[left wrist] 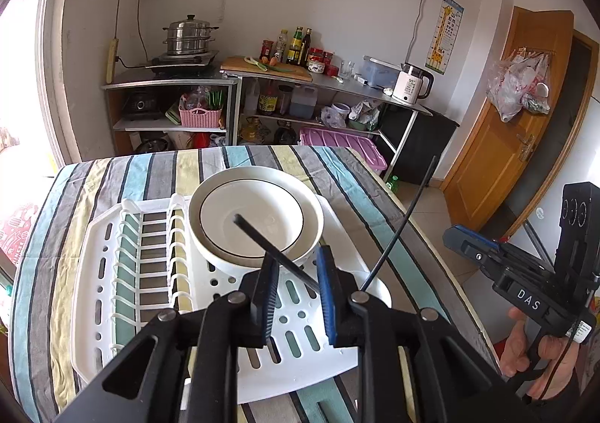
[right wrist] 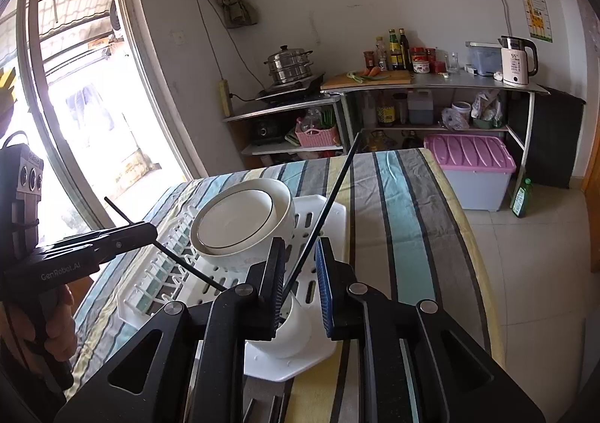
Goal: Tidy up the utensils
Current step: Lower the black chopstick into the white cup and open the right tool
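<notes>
A white dish rack (left wrist: 123, 273) lies on the striped tablecloth, with two stacked white bowls (left wrist: 258, 213) in it. A white utensil cup (right wrist: 296, 325) stands at the rack's near corner. My left gripper (left wrist: 296, 291) holds a black chopstick (left wrist: 262, 235) pointing over the bowls; its fingers stand apart with the stick slanting between them. My right gripper (right wrist: 300, 288) holds a second black chopstick (right wrist: 330, 198) above the cup; the stick rests against the left finger. The right gripper also shows in the left wrist view (left wrist: 472, 243), and the left gripper in the right wrist view (right wrist: 142, 231).
The table's right edge (right wrist: 483, 273) drops to a tiled floor with a purple-lidded bin (right wrist: 472, 168) and a green bottle (right wrist: 521, 198). Kitchen shelves with a steamer pot (left wrist: 187, 36), bottles and a kettle (left wrist: 410, 83) stand behind the table. A window is at the left.
</notes>
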Demonstrator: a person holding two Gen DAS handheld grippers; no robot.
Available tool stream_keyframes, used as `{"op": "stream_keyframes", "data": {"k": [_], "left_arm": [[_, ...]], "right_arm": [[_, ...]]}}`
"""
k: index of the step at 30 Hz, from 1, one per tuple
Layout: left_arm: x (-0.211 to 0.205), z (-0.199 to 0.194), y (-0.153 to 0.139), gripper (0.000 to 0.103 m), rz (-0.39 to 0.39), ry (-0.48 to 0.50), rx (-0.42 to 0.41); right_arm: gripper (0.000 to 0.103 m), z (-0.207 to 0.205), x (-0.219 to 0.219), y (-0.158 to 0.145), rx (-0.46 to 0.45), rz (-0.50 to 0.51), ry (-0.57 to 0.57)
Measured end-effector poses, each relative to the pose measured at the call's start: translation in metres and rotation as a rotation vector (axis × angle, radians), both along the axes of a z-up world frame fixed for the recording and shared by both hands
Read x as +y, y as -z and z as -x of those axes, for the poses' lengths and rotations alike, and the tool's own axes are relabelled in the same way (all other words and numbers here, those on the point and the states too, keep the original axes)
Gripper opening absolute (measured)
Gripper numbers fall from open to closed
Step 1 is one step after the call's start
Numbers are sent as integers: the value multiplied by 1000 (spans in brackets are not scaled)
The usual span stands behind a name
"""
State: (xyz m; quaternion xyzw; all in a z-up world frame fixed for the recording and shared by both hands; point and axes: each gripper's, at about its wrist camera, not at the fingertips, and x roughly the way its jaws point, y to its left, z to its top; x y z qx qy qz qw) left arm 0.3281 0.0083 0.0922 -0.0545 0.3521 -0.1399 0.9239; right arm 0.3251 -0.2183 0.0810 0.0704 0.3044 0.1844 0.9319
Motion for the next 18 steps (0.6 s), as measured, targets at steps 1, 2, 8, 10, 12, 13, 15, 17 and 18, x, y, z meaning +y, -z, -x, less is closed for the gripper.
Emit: {"op": "stream_keyframes", "data": {"k": [1, 2, 8, 10, 12, 13, 15, 17, 18], "left_arm": [[1, 3, 0, 25, 2, -2, -2], [3, 8, 0, 25, 6, -2, -4], [7, 44, 1, 26, -12, -22, -39], [8, 56, 2, 26, -18, -29, -47], [9, 68, 3, 26, -17, -24, -53], [9, 73, 4, 26, -22, -23, -54], [9, 79, 5, 26, -28, -23, -53], [11, 88, 7, 26, -19, -22, -45], [12, 93, 9, 26, -13, -19, -44]], "right_arm": [[17, 4, -1, -1, -3, -1, -1], [17, 10, -2, -1, -8, -2, -3], [17, 56, -2, -5, -57, 11, -23], [17, 73, -1, -6, -73, 10, -38], [17, 87, -1, -6, -82, 3, -49], [17, 93, -2, -5, -83, 2, -52], [17, 106, -1, -5, -87, 3, -55], [17, 119, -3, -4, -94, 1, -56], [17, 125, -4, -4, -95, -3, -58]]}}
